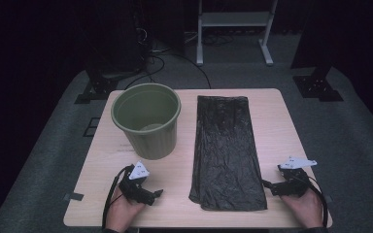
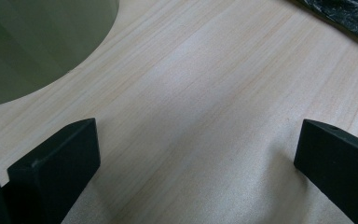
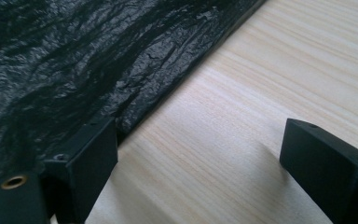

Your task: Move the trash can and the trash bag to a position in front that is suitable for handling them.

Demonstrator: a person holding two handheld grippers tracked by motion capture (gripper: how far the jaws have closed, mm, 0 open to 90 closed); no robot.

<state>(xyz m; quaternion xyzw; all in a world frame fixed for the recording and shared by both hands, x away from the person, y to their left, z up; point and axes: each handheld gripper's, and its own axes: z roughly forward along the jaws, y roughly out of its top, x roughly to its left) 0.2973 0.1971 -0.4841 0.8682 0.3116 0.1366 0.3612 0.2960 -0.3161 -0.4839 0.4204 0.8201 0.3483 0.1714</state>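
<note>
Both tools were held wide and empty. The thin black bag (image 1: 227, 153) could be missed by the right tool (image 1: 267, 185), because it lay flat on the surface (image 1: 281, 126).

Crinkled glossy black plastic bag (image 1: 227, 153), matt ribbed green plastic bin (image 1: 147, 119), smooth pale wood table (image 1: 277, 128)

A light wooden table (image 1: 291, 141) with rounded corners stands on grey carpet (image 1: 354, 131). Beyond its far edge the room is dark. A white frame (image 1: 233, 22) on two legs stands on the floor there, black cables (image 1: 160, 63) trail across the carpet, and black stand feet (image 1: 318, 87) sit off both far corners.
</note>
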